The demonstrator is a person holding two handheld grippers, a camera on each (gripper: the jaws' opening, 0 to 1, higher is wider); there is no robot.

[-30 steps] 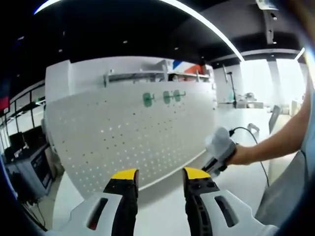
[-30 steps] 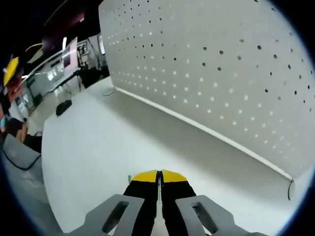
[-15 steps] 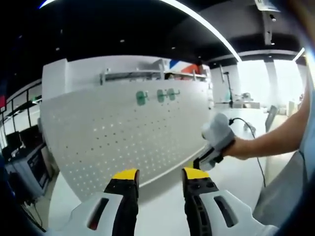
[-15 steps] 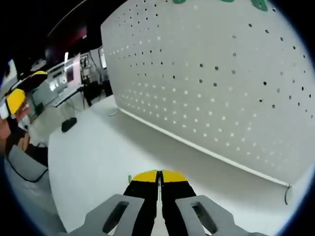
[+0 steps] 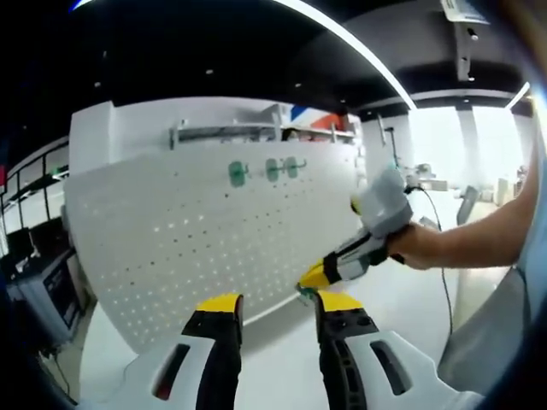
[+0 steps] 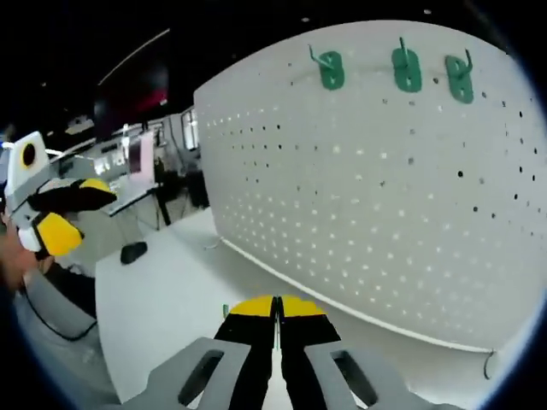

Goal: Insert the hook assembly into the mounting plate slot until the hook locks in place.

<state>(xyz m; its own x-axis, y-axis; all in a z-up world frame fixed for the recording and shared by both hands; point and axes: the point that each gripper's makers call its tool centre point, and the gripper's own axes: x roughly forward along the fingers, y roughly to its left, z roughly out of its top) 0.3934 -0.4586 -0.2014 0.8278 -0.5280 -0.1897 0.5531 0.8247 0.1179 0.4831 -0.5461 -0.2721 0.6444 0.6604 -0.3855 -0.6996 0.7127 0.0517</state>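
White perforated mounting plate (image 6: 385,196) stands upright on the smooth white table (image 6: 162,299); three green hooks (image 6: 397,68) hang near its top. Right gripper (image 6: 275,309) pinches a thin green sliver, possibly the hook assembly. Left gripper (image 5: 272,301) gapes, empty.

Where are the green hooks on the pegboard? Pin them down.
Three green hooks hang in a row near the top edge of the white pegboard, upper right in the right gripper view; in the left gripper view they sit at upper centre.
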